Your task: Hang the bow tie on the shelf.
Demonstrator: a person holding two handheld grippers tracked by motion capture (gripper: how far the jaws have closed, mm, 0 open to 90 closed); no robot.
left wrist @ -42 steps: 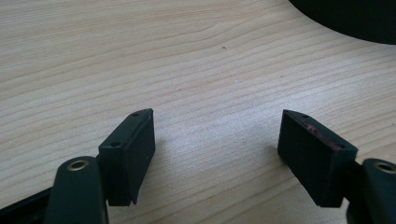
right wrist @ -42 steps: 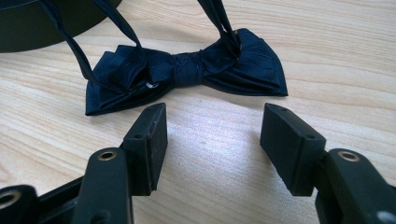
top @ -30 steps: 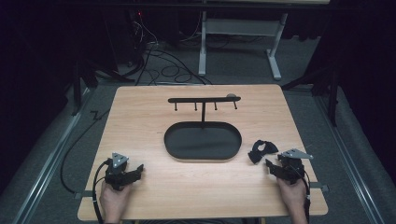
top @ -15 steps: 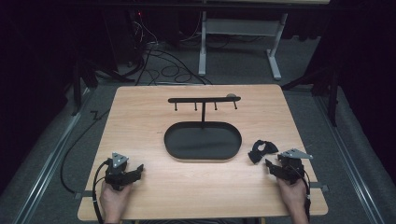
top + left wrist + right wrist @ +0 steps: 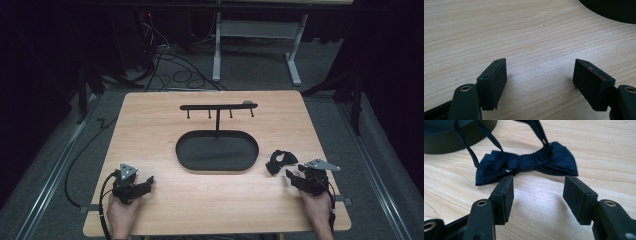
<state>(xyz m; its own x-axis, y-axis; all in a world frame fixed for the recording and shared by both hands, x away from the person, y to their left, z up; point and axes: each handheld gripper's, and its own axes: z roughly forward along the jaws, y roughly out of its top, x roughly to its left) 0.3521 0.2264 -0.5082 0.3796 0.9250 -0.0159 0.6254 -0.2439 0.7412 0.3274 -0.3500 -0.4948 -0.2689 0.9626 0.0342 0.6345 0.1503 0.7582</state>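
High view
- Progress: I judge the work barely begun. The bow tie [image 5: 280,161] lies loose on the table [image 5: 150,125], nothing is lifted, and the hooks of the black rack [image 5: 218,107] hang bare.
- Right tongs: my right gripper [image 5: 300,176] rests on the table with the bow tie just ahead of its tips, toward the oval tray [image 5: 217,151]; from here I take the jaws as spread.
- Left tongs: my left gripper [image 5: 142,182] sits well apart from the bow tie, at the near left of the table, holding nothing.

Left gripper view
- Jaw state: spread wide, with bare wood between them.
- Ahead of the tongs: a dark edge of the oval tray [image 5: 614,11] at the far right, well beyond the tips.

Right gripper view
- Jaw state: the right gripper [image 5: 537,195] is spread, nothing pinched.
- Where the thing is: the bow tie [image 5: 526,163] lies flat just beyond the tips, its knot roughly in line with the gap.
- Long axis: it runs crosswise to the jaws, wing to wing, the left wing dipping slightly nearer the left jaw.
- Strap: the strap [image 5: 477,146] loops away from the tongs toward the tray.
- Left to do: I judge everything remains, meaning closing on the knot, lifting, and probably carrying it to the rack or tray.
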